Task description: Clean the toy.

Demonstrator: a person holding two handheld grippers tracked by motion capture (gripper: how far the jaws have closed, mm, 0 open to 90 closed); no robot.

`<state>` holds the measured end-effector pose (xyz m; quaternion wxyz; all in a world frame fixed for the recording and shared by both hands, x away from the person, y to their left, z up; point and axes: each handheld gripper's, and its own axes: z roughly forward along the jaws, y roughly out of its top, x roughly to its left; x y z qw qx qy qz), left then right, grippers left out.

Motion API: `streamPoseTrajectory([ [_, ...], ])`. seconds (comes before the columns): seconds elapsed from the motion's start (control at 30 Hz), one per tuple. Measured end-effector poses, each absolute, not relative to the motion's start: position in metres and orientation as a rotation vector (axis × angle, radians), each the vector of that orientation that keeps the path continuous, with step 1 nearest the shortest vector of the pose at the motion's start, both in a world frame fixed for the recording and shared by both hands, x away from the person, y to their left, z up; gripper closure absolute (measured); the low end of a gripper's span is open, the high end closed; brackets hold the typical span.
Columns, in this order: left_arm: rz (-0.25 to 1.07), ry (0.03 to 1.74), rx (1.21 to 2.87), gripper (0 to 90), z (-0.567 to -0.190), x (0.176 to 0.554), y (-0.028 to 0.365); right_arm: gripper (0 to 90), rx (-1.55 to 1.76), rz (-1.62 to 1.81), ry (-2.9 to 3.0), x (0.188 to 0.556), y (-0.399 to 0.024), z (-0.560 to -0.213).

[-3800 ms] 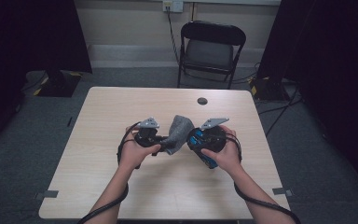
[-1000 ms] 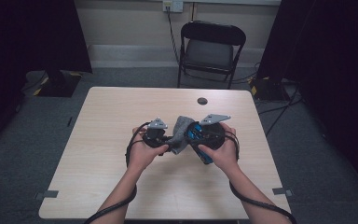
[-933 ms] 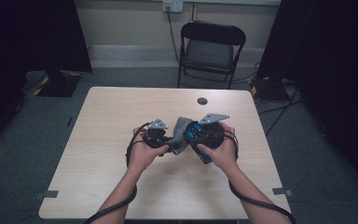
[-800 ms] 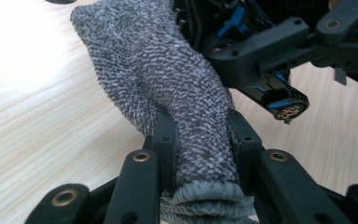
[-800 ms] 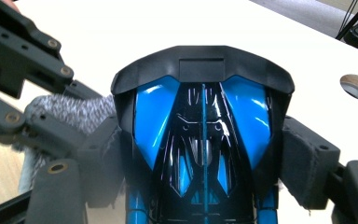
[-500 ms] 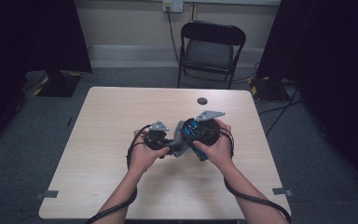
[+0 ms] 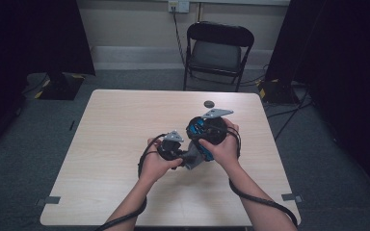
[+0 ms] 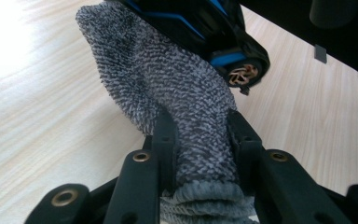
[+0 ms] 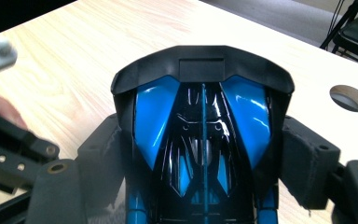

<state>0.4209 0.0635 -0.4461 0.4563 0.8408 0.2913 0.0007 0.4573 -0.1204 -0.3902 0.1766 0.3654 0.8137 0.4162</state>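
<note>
**Fingers Clamp Sock and Toy Car Above the Table's Middle**

Fingers (image 8: 164, 135) of the left gripper (image 8: 199, 140) pinch a grey knitted sock (image 8: 168, 79) from both sides, the cloth bunched between the two black pads and spilling out below them in folds. From the left gripper view the sock runs up and away from the jaws toward a blue and black toy car (image 8: 223, 42), whose bronze-spoked wheel (image 8: 240, 74) shows just past the cloth; the sock lies against the car's body there.

Over on the other side, the right gripper (image 9: 204, 154) has its jaws pressed on the flanks of the same toy car (image 9: 203, 130), one pad on each side of the glossy blue and black bodywork, with the car's dark spoiler pointing away from the camera.

From the high view, both hands meet near the middle of the table (image 7: 125, 120), slightly toward the person's edge. The left gripper (image 7: 172, 148) sits at the left with the sock (image 7: 191, 158) between it and the right gripper (image 7: 207, 132), which holds the car (image 7: 198, 129) a little higher. Cables trail back along both forearms. A small dark round disc (image 7: 208, 103) lies on the far part of the table, well apart from the hands. A black folding chair (image 7: 218, 48) stands beyond the far edge.
</note>
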Motion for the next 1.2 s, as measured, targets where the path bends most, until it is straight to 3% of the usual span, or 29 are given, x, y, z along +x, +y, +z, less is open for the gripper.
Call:
streamPoseTrajectory([
  [0.7, -0.089, 0.583, 2.161, 69.2, -0.458, 0.406, 0.051, 25.3, 1.099, 1.214, 2.256, 0.469, -0.128, -0.378],
  [1.2, 0.019, 0.700, 2.131, 69.0, -0.441, 0.418, 0.102, 25.3, 1.114, 1.217, 2.245, 0.466, -0.148, -0.381],
])
